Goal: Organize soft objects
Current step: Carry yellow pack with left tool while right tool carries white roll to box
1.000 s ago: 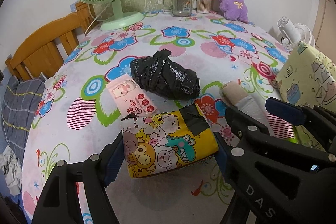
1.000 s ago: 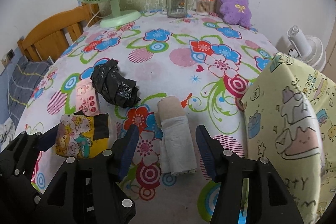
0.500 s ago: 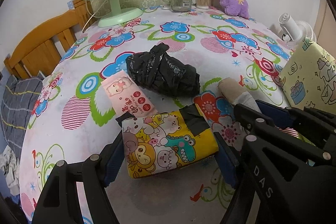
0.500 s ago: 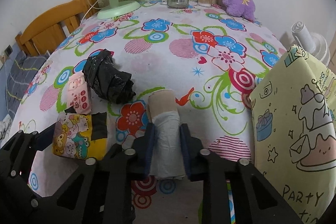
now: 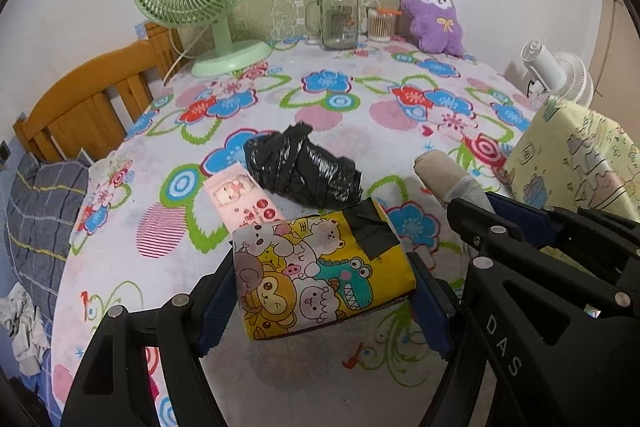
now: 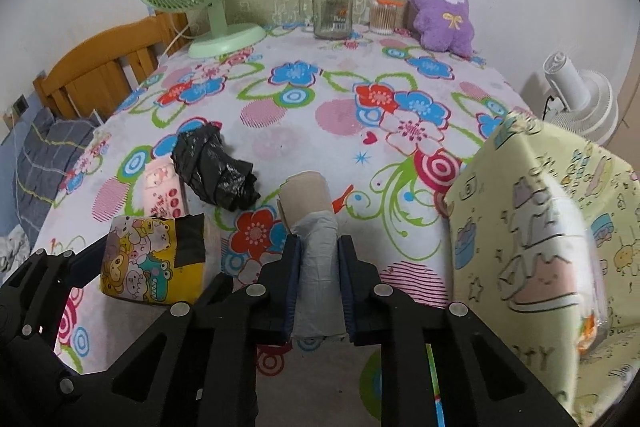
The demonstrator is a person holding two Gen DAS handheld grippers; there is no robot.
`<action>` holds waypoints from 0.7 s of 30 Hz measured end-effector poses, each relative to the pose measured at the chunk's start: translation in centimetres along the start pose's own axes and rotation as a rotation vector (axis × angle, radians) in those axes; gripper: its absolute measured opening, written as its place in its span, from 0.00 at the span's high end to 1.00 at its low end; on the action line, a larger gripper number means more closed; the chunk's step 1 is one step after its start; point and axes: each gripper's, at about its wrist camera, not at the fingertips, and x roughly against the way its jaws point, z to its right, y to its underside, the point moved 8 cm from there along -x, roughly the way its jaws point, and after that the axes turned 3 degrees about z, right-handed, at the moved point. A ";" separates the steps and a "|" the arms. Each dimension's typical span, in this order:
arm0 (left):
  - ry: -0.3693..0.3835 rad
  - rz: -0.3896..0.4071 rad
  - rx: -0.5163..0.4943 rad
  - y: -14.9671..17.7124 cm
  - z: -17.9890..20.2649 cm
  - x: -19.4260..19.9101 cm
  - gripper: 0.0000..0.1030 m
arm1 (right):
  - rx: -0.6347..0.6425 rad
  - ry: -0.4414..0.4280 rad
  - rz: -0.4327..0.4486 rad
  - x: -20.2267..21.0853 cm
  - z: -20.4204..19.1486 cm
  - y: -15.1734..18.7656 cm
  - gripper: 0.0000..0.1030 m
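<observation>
Both grippers have lifted: tissue pack, roll.

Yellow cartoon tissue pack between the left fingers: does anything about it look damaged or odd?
Yes. The yellow cartoon-printed soft tissue pack has a dark patch that looks like black tape across its far corner, as if an opening or tear had been covered. Otherwise it looks intact, sitting between the left gripper's fingers.
</observation>
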 end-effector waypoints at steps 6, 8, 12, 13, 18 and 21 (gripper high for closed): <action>-0.001 0.047 0.001 -1.0 0.5 2.1 0.23 | -0.001 0.000 0.048 2.4 0.4 -0.8 0.80; -0.002 0.059 0.004 -1.2 0.6 2.7 0.23 | -0.001 -0.001 0.061 3.0 0.5 -1.0 0.80; -0.001 0.090 0.006 -1.8 0.9 4.2 0.23 | -0.001 -0.001 0.092 4.6 0.8 -1.6 0.80; -0.001 0.098 0.008 -2.0 1.0 4.5 0.23 | 0.000 -0.001 0.100 5.0 0.9 -1.7 0.80; 0.001 0.138 0.013 -2.9 1.6 6.4 0.23 | -0.002 0.001 0.146 7.3 1.4 -2.6 0.79; -0.001 0.159 0.013 -3.4 1.9 7.4 0.23 | 0.000 0.000 0.167 8.4 1.7 -3.0 0.80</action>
